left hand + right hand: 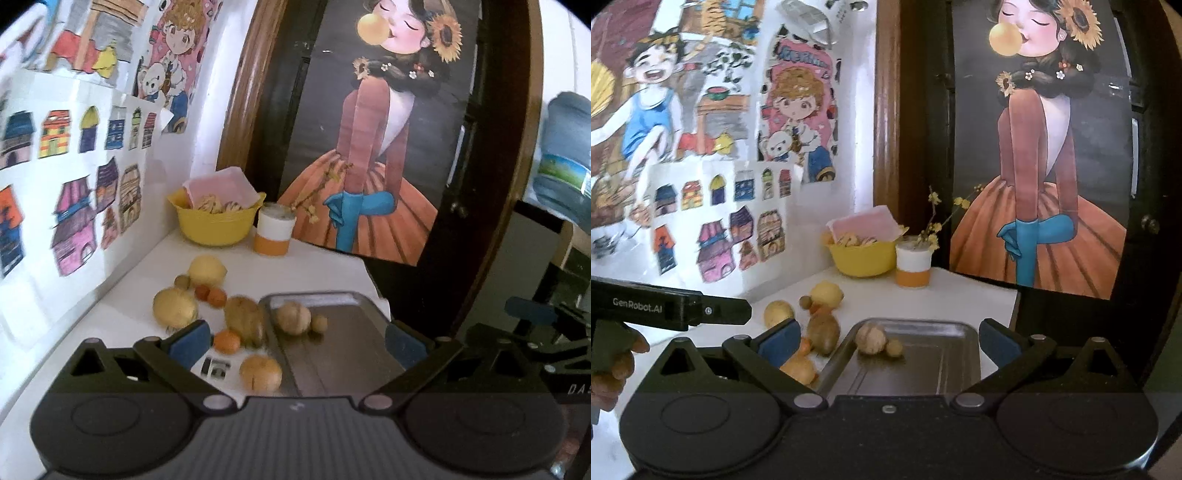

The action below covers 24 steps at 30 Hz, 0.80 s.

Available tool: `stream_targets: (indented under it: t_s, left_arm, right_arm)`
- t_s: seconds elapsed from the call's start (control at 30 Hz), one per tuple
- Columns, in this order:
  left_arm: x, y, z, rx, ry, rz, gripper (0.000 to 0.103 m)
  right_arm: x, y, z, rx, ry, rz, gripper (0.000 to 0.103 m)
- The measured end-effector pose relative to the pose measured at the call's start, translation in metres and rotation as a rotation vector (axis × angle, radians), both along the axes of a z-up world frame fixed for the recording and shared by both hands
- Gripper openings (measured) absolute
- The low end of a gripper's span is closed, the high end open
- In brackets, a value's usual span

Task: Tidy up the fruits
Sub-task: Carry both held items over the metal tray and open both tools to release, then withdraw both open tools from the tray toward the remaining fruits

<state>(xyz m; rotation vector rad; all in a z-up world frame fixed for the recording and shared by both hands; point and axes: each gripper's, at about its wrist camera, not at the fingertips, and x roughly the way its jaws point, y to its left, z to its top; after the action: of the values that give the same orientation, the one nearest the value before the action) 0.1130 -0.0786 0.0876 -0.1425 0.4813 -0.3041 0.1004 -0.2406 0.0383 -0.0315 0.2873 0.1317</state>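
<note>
Left wrist view: a rectangular grey metal tray lies flat on the white bench, its long axis running away from the camera toward the dark framed door. At the tray's far left corner sit a round tan walnut-like fruit and, touching its right side, a small tan ball-shaped fruit. Just left of the tray an oval brown kiwi-like fruit stands with its long axis roughly upright and tilted slightly, a small orange fruit at its base and a pale orange scored fruit nearer the camera. Farther back lie a round yellow fruit, a yellow lemon whose pointed end faces right, a small brown nut-like fruit and two small orange-red fruits.

The left gripper is spread wide with blue-padded fingers holding nothing. In the right wrist view the right gripper is likewise spread wide and empty above the tray's near end, and a hand grips the other tool's black handle.

At the bench's back corner stand a yellow plastic bowl lined with pink paper and a white-and-orange cylindrical cup. Coloured drawings of houses cover the white wall, and a poster of a girl in an orange dress hangs on the door.
</note>
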Motion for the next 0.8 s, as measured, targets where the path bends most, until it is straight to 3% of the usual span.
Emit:
stream_targets:
  t_s: [0.33, 0.57, 0.8]
  left_arm:
    - [-0.055, 0.030, -0.038, 0.016, 0.095, -0.007, 0.103]
    - [-0.071, 0.045, -0.068, 0.069, 0.188, 0.013, 0.103]
    - [-0.069, 0.060, -0.079, 0.129, 0.264, 0.066, 0.103]
  right_arm:
    - [-0.046, 0.035, -0.038, -0.008, 0.142, -0.006, 0.102]
    - [-0.051, 0.058, -0.071, 0.010, 0.268, 0.012, 0.102]
    - [-0.038, 0.080, -0.083, 0.004, 0.323, 0.073, 0.102]
